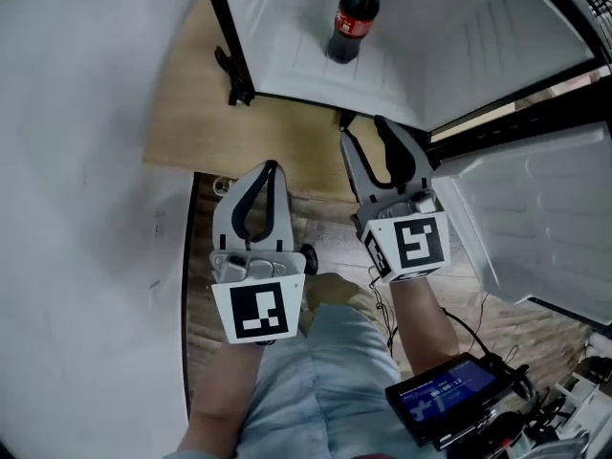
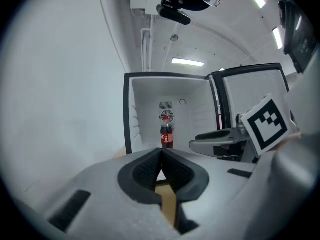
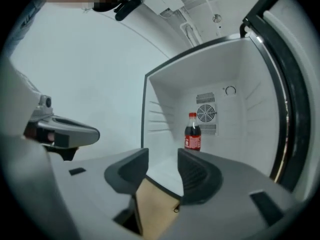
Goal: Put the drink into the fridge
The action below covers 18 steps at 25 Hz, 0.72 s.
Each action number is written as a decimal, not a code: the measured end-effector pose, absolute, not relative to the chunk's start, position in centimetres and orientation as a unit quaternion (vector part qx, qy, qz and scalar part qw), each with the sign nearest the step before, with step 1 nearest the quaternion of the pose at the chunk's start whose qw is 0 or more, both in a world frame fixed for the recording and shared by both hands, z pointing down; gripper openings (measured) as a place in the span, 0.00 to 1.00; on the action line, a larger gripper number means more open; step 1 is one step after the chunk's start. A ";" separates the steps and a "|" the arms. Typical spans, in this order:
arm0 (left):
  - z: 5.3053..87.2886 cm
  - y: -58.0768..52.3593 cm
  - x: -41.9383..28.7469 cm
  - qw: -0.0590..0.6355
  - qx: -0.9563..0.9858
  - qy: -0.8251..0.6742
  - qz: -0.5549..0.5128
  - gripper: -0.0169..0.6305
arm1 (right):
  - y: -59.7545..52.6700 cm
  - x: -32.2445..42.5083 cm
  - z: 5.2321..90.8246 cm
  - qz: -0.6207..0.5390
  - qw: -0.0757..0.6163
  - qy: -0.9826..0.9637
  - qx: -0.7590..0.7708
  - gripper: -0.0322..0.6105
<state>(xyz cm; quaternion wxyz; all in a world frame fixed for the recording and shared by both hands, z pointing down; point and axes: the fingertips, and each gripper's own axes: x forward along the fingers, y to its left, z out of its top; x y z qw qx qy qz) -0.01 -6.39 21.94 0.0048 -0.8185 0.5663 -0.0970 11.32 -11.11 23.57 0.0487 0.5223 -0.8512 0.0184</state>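
Observation:
The drink is a cola bottle [image 1: 352, 22] with a red cap and red label. It stands upright inside the open white fridge [image 1: 459, 46], in front of the round fan vent [image 3: 206, 113] on the back wall. The bottle [image 2: 166, 133] [image 3: 192, 134] shows ahead in both gripper views. My left gripper [image 1: 271, 167] [image 2: 161, 155] hangs outside the fridge with its jaws shut, tips meeting and nothing between them. My right gripper [image 1: 362, 128] [image 3: 163, 159] sits just before the fridge's front edge, jaws apart and empty. Neither gripper touches the bottle.
The fridge door [image 1: 535, 218] stands open at the right. A black door frame [image 1: 225, 36] borders the fridge's left side, and a white wall [image 1: 86, 208] lies further left. The fridge rests on a wooden board [image 1: 277, 142]. A screen device [image 1: 445, 395] with cables hangs at lower right.

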 end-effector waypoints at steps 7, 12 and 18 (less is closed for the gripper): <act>15.5 -3.8 -1.4 0.038 -0.811 0.579 -0.081 0.04 | -5.4 10.6 16.6 -0.022 0.011 -0.845 0.534 0.15; 11.8 -3.2 -2.4 0.062 -0.815 0.571 -0.078 0.04 | -3.7 9.9 13.7 -0.027 0.003 -0.838 0.545 0.06; 8.7 -3.4 -3.3 0.081 -0.832 0.546 -0.053 0.04 | -3.1 9.3 10.6 -0.055 -0.005 -0.818 0.573 0.06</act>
